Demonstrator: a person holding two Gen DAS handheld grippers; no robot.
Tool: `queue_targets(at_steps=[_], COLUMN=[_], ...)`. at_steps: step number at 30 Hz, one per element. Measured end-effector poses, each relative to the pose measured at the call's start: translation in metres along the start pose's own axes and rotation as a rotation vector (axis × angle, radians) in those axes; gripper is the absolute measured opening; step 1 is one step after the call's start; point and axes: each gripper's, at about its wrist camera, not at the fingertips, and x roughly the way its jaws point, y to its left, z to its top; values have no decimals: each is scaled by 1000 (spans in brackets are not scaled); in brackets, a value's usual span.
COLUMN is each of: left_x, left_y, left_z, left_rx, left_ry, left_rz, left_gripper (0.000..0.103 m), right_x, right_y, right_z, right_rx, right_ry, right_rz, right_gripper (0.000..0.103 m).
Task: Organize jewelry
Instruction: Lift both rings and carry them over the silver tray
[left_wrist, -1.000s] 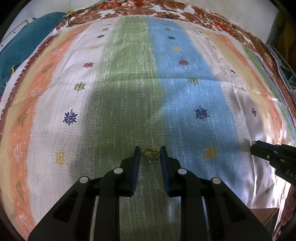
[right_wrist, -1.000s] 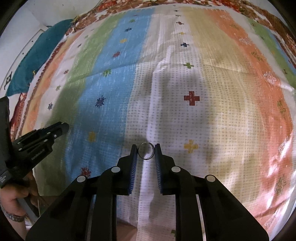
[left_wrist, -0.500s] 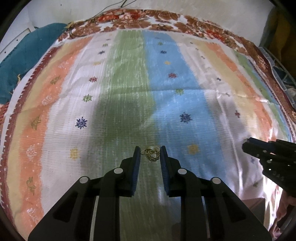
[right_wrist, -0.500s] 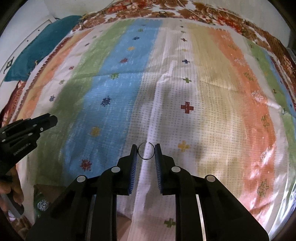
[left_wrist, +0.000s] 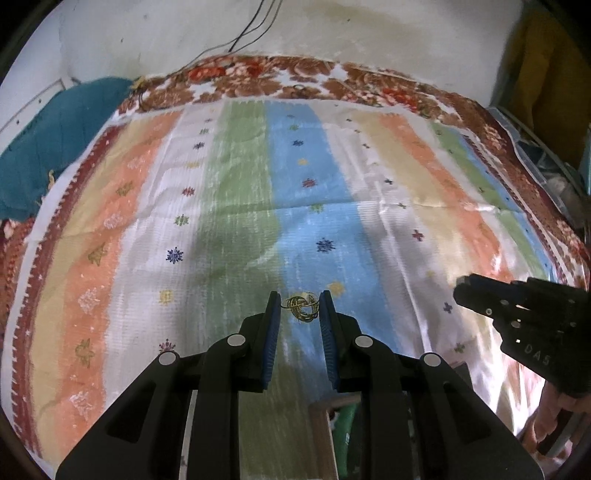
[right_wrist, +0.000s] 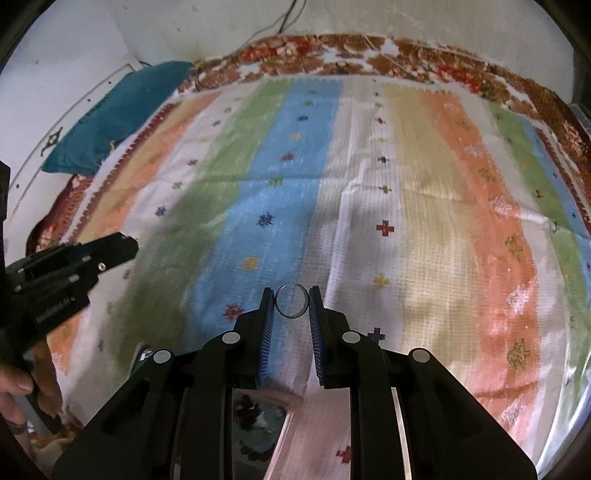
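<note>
Ring (right_wrist: 291, 300) in R claw (right_wrist: 291, 295); L-view claw marked "DAS" (left_wrist: 537, 359).

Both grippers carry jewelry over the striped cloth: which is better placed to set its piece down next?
Neither clearly: left gripper holds the gold tangle, right gripper the ring; no container visible.

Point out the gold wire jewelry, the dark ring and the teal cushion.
gold wire jewelry (left_wrist: 303, 308): left wrist view, middle of the tangled coil.
dark ring (right_wrist: 291, 315): right wrist view, lower rim of the hoop.
teal cushion (right_wrist: 122, 114): right wrist view, middle of its top.
</note>
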Motion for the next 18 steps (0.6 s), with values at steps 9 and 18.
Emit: queue_targets(at_steps=[9, 18], left_x=[-37, -59], left_y=[-12, -26], left_z=[-9, -27], left_rx=[28, 60], left_ry=[-58, -82], left_rz=[-29, -47], left_gripper=[21, 21], right_x=[-23, -40], right_y=[16, 19], right_z=[-17, -29], right_rx=[-55, -51], right_ry=[-30, -56], right_rz=[39, 50], right_gripper=[20, 20])
